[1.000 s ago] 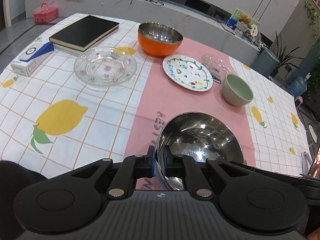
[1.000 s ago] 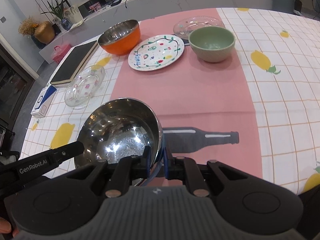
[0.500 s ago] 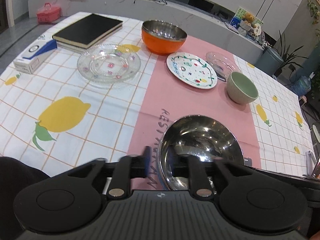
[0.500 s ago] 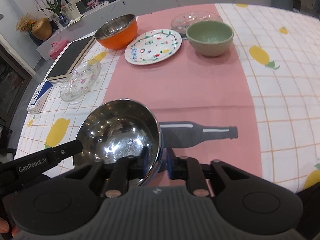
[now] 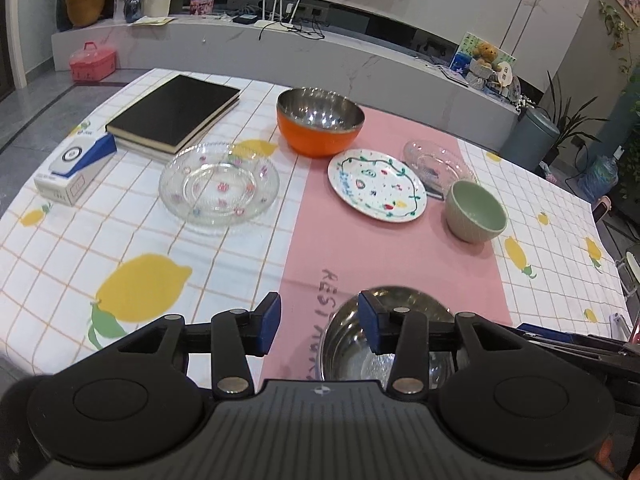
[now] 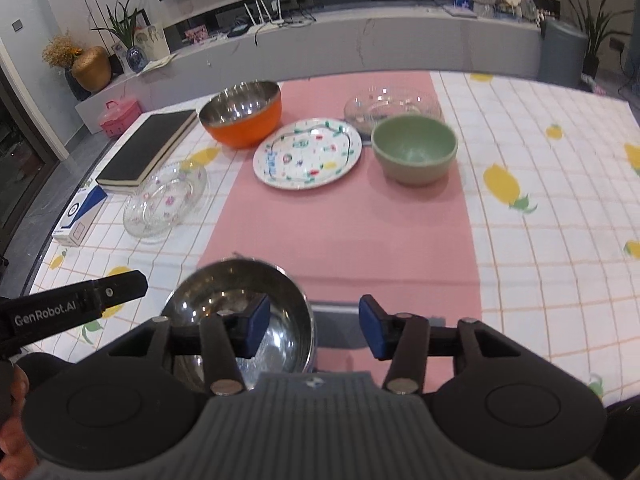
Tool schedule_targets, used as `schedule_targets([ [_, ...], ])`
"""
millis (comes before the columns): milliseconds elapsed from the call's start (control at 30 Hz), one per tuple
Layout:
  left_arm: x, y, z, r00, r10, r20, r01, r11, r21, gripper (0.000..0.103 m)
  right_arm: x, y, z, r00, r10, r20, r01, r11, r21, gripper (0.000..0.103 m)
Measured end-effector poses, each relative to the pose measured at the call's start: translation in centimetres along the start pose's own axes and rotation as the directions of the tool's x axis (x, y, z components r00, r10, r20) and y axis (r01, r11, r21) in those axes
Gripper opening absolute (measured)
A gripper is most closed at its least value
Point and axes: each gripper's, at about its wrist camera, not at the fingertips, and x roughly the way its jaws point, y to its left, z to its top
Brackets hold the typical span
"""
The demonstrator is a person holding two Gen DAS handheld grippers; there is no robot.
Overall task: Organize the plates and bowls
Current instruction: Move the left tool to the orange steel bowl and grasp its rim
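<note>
A steel bowl (image 5: 352, 336) (image 6: 280, 320) rests on the pink runner at the near edge. My left gripper (image 5: 319, 322) is open above its left rim. My right gripper (image 6: 314, 330) is open over its right rim. Neither holds it. Farther back stand an orange bowl with a steel inside (image 5: 320, 126) (image 6: 242, 118), a painted white plate (image 5: 376, 184) (image 6: 308, 152), a green bowl (image 5: 476, 210) (image 6: 414, 148), a large glass plate (image 5: 218, 186) (image 6: 164, 200) and a small glass dish (image 5: 436, 160) (image 6: 392, 104).
A black book (image 5: 176, 110) (image 6: 150, 146) and a blue-white box (image 5: 74, 168) (image 6: 80, 216) lie at the table's left. The left gripper's arm (image 6: 72, 308) shows at the left of the right wrist view. The lemon-print cloth (image 5: 120, 272) covers the table.
Both grippers have opened and let go of the steel bowl's rim, then drawn back and up. The bowl stays on the pink runner.
</note>
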Motion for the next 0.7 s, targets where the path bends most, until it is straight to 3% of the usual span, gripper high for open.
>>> schedule_targets([
  [300, 1.5, 0.2, 1.7, 1.0, -0.007, -0.013, 0.007, 1.0, 0.021, 0.05, 1.6, -0.3, 2.4, 1.0, -0.03, -0.002, 0.03, 1.0, 0.007, 0.06],
  [700, 3.8, 1.2, 5.5, 1.0, -0.016, -0.003, 0.016, 1.0, 0.015, 0.05, 4.9, 1.2, 7.1, 1.0, -0.025, -0.001, 0.025, 0.998, -0.05, 0.063],
])
